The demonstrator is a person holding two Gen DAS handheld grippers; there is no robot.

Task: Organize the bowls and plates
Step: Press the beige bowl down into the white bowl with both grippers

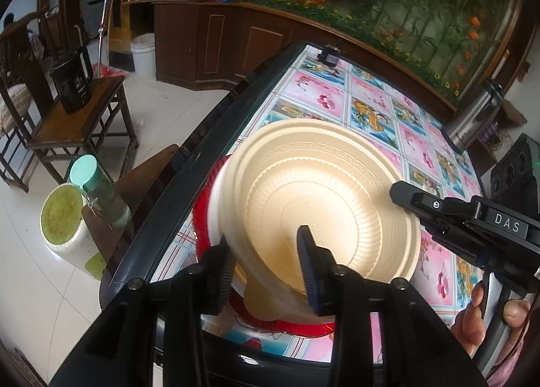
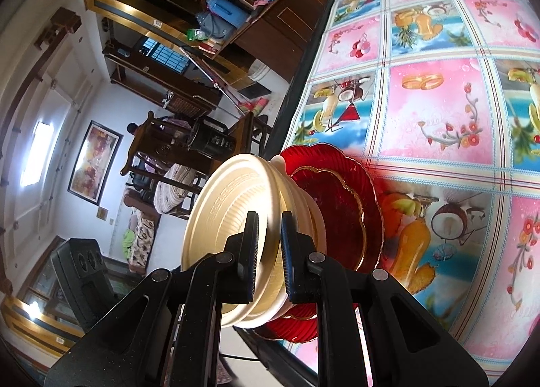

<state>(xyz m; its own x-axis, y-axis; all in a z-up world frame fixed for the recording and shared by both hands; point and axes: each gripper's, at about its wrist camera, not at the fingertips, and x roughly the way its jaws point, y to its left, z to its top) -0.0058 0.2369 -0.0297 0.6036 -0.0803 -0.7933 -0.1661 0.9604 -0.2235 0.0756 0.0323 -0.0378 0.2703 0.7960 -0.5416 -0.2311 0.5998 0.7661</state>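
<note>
A cream bowl [image 1: 314, 191] tops a stack of white bowls [image 1: 216, 204] standing on red glass plates [image 1: 202, 218] at the near-left corner of the table. My left gripper [image 1: 265, 236] straddles the bowl's near wall. One finger is outside and one inside, and the jaws are open with a gap to the inner pad. My right gripper [image 1: 398, 189] reaches in from the right, a hand on its handle. In the right wrist view the right gripper [image 2: 269, 216] is shut on the rim of the cream bowl [image 2: 222, 204], beside the white bowls [image 2: 303, 214] and red plates [image 2: 337, 211].
The table wears a pink and blue picture cloth [image 1: 371, 106] with a dark raised edge [image 1: 189, 164]. A steel thermos [image 1: 476, 117] stands at the far right and a small black device [image 1: 329, 54] at the far edge. Left of the table are a bottle [image 1: 98, 191], a jar [image 1: 64, 218] and a black kettle [image 1: 72, 83].
</note>
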